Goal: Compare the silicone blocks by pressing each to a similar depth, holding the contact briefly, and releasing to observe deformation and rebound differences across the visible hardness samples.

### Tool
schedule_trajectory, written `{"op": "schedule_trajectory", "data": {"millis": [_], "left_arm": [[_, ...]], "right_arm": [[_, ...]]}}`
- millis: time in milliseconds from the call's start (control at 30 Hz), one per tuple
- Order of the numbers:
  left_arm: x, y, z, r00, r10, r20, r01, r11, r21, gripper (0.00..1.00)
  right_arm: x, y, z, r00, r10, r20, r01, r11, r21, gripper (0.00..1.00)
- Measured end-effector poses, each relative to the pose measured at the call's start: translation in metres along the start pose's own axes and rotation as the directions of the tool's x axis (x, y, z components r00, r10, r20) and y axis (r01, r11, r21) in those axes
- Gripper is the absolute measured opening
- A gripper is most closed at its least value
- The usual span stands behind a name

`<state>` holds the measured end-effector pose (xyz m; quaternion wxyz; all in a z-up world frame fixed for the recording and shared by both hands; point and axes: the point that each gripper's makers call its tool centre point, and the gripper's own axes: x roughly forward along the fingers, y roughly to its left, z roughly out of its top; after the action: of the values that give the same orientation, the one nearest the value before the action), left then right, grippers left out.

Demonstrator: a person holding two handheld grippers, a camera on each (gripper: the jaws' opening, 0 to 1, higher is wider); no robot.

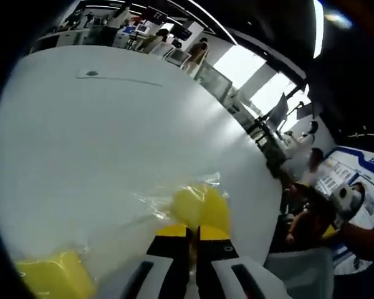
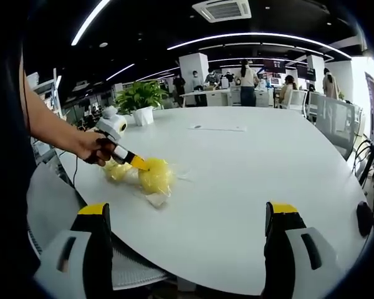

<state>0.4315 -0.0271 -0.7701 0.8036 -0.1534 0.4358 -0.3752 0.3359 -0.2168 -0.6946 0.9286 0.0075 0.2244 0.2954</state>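
Left gripper point(image 2: 139, 164), jaws closed together, tip pressing bagged yellow silicone block point(image 2: 154, 177) on white counter point(image 2: 249, 168); second block point(image 1: 47, 274) lies beside. Right gripper point(image 2: 187, 249) jaws wide open, holding nothing. Advise pressing square-on, matching depth, brief hold, clean lift.

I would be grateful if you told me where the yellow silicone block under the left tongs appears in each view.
Left gripper view: the yellow silicone block sits low, right of centre, at the tips of the left tongs, wrapped in clear film.
Right gripper view: the same block lies left of centre, at the left tongs' tips.
Shared landmark: the white round table.
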Motion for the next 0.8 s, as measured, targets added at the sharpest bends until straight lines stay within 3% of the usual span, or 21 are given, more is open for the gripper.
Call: {"op": "schedule_trajectory", "data": {"millis": [233,500,700,800], "left_arm": [[-0.005,-0.002,0.004,1.0,-0.007,0.018,0.006,0.999,0.032,0.0],[-0.015,-0.013,0.022,0.995,-0.04,0.087,0.034,0.997,0.062,0.0],[-0.028,-0.026,0.039,0.985,-0.084,0.15,0.073,0.994,0.081,0.0],[-0.04,-0.037,0.053,0.973,-0.115,0.202,0.094,0.99,0.107,0.0]], "right_arm": [[0.002,0.0,0.005,1.0,0.006,0.003,-0.006,1.0,-0.005,0.97],[0.006,0.005,0.012,1.0,0.025,0.013,-0.025,1.0,-0.007,0.97],[0.009,0.011,0.021,0.999,0.051,0.005,-0.05,0.999,-0.015,0.97],[0.01,0.01,0.033,0.998,0.055,0.026,-0.055,0.998,-0.005,0.97]]}}
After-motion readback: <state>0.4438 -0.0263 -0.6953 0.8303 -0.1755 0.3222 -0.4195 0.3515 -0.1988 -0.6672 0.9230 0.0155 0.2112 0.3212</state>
